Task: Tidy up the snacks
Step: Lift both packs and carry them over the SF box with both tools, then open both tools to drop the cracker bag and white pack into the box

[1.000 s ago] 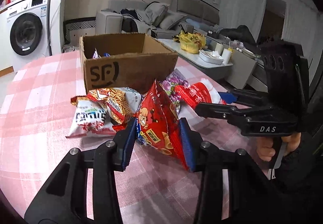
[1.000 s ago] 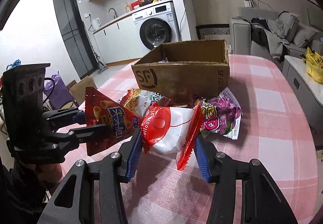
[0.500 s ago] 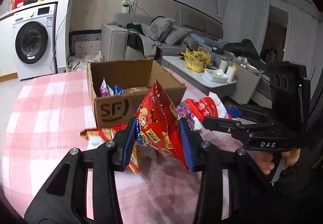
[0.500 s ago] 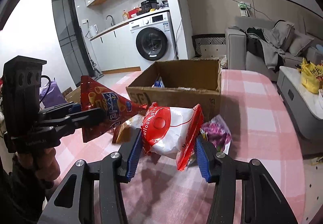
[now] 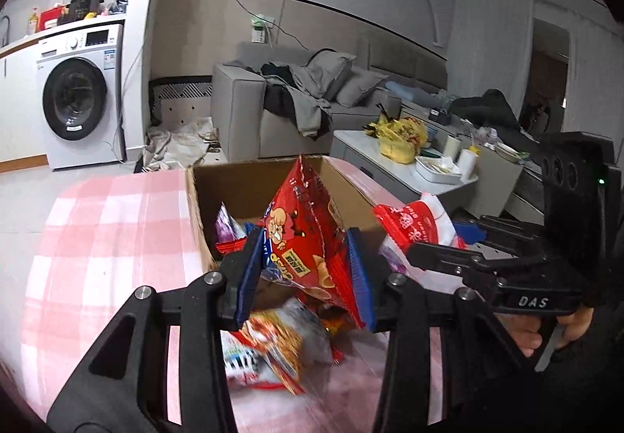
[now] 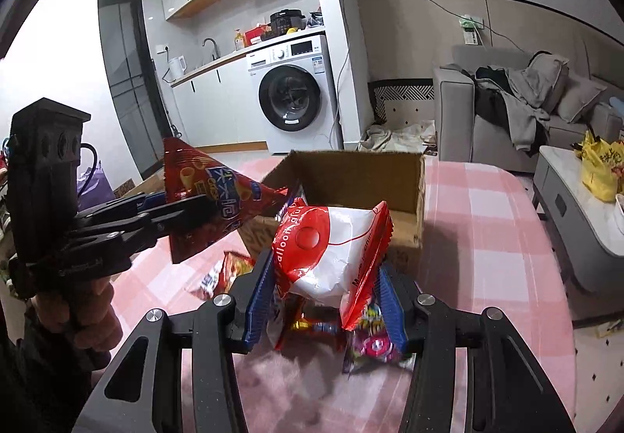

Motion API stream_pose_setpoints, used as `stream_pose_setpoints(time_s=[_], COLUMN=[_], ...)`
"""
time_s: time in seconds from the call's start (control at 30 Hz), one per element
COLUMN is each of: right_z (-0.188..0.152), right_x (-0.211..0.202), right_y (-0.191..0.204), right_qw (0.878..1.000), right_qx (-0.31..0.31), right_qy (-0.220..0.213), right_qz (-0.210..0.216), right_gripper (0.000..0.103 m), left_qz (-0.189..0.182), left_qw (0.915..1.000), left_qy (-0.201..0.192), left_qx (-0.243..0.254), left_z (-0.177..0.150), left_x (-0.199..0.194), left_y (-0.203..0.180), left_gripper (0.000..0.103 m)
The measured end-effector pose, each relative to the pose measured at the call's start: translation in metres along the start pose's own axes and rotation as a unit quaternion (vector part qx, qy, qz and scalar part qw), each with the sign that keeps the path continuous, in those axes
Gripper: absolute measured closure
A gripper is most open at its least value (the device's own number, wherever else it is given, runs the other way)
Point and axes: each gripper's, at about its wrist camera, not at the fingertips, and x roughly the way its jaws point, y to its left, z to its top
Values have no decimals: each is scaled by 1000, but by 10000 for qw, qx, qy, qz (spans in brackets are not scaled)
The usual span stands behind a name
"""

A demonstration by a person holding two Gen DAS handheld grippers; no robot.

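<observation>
My left gripper (image 5: 304, 269) is shut on a red snack bag (image 5: 308, 234) with a cartoon figure, held in the air in front of the open cardboard box (image 5: 199, 214). My right gripper (image 6: 325, 296) is shut on a red and white puffed bag (image 6: 331, 257), also lifted just before the cardboard box (image 6: 409, 175). In the right wrist view the left gripper's red snack bag (image 6: 206, 199) hangs at the box's left corner. Several packets lie inside the box. The right gripper's red and white bag (image 5: 413, 222) shows at the right in the left wrist view.
Loose snack packets (image 5: 273, 347) lie on the pink checked tablecloth (image 5: 109, 238) below the grippers, among them a purple packet (image 6: 370, 347). A hand (image 6: 89, 312) holds the left tool. A washing machine (image 6: 296, 93), sofa (image 5: 296, 97) and low white table (image 5: 401, 167) stand beyond.
Both grippers have risen with their bags and come closer to the box, so its inside now shows. The loose packets on the cloth have dropped lower in both views.
</observation>
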Motion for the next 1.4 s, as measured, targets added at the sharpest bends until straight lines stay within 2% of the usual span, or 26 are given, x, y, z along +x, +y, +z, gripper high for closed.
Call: stream_pose_setpoints(time_s=[0.2, 0.5, 0.7, 1.07, 1.2, 1.4], right_z=[22, 39, 42, 41, 43, 45], right_x=[23, 59, 82, 119, 125, 128], right_y=[-7, -18, -30, -45, -47, -47], right_qw=[10000, 9998, 9995, 9985, 9985, 9985], right_qx=[86, 134, 184, 167, 115, 28], right_qy=[-7, 123, 257, 508, 524, 537], right_qz=[-17, -68, -65, -63, -50, -70], right_gripper=[53, 53, 53, 53, 53, 53], left_qz=[212, 317, 353, 584, 688, 628], left_qw=[9997, 9993, 9989, 9959, 9950, 9950], left_qy=[-18, 100, 251, 686, 713, 779], left_qx=[-113, -194, -183, -56, 85, 65], left_z=[21, 42, 53, 49, 46, 45], left_x=[24, 68, 113, 188, 203, 220], left_y=[19, 42, 48, 49, 47, 45], left_gripper=[64, 64, 64, 64, 64, 64])
